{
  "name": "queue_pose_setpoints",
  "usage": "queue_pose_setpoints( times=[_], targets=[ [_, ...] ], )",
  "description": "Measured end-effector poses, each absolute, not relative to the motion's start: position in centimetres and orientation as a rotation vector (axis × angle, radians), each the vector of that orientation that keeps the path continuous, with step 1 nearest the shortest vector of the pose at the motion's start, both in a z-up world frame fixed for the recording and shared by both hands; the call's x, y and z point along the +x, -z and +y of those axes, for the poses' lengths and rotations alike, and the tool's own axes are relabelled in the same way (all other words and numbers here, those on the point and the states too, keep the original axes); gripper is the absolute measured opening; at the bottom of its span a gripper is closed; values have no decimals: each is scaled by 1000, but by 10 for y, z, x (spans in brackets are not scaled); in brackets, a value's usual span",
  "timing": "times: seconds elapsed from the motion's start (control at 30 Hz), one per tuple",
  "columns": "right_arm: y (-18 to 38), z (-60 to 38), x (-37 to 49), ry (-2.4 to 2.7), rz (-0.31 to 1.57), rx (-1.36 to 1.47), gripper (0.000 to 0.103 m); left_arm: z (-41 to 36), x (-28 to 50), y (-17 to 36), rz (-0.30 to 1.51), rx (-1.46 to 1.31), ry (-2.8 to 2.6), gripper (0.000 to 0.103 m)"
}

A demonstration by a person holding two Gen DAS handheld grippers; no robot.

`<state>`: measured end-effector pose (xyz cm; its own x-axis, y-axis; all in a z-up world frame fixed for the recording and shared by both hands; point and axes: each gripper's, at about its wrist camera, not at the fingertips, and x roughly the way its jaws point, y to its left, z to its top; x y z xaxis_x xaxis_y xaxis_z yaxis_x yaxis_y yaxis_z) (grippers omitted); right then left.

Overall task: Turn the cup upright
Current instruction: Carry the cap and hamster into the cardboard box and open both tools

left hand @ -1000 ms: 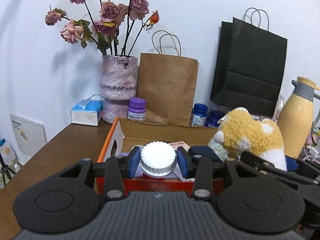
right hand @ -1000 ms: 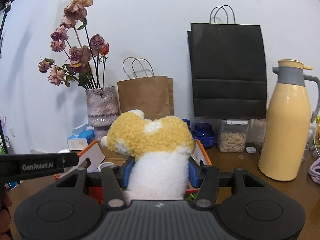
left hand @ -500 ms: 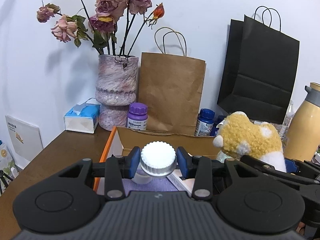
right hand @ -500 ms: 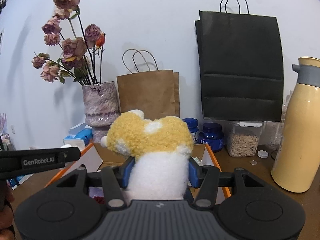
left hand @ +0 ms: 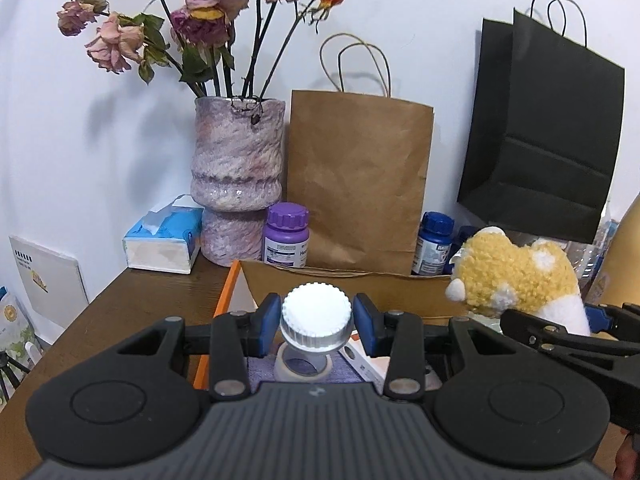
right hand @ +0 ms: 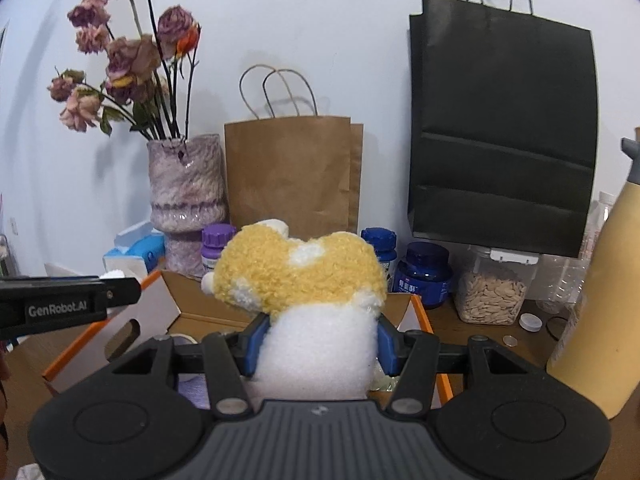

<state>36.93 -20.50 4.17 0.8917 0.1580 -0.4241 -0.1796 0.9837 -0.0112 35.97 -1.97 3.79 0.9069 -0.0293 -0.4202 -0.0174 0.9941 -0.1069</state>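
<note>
The left gripper (left hand: 317,330) is carrying a small clear bottle with a ribbed white screw cap (left hand: 316,320), its blue jaws clamped on either side of the cap. The right gripper (right hand: 318,344) is gripping a fluffy yellow-and-white plush toy (right hand: 304,280), its blue jaws pressed into the white lower part.

Both held things are hovering over an open cardboard box with orange edges (left hand: 240,280), which is standing on the brown wooden bench (left hand: 132,304). Inside the box, directly under the held bottle, a translucent round-rimmed container (left hand: 304,366) is sitting on purple cloth; whether this is the cup is unclear, and no other cup can be made out in either view.

Behind the box, at its far left corner, a purple-capped pill bottle (left hand: 287,234) is standing just beside a mottled pink-and-white ceramic vase holding dried roses (left hand: 238,176). Left of the vase, a blue-and-white tissue box (left hand: 162,238) is lying on the bench. A brown paper bag with twine handles (left hand: 360,184) is leaning against the wall right behind the box, with blue-capped jars (right hand: 422,274) at the box's far right corner. Above those jars a black paper bag (right hand: 500,128) is hanging against the wall. To the right of the box are a clear container of seeds (right hand: 492,292) and a cream-yellow thermos jug (right hand: 600,312).
</note>
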Motion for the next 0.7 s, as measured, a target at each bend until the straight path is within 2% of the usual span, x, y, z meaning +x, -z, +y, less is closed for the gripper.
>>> queue_pose_setpoints(
  times=[0.57, 0.6, 0.67, 0.7],
  targets=[
    [-17, -209, 402, -158, 485, -55, 53, -20, 386, -12, 512, -50, -8, 41],
    [-17, -210, 402, -159, 486, -54, 54, -20, 386, -12, 516, -49, -10, 43],
    [-16, -210, 402, -162, 492, -48, 59, -19, 387, -11, 521, -49, -13, 56],
    [-16, -211, 403, -160, 495, -43, 68, -19, 388, -11, 521, -48, -18, 62]
  ],
)
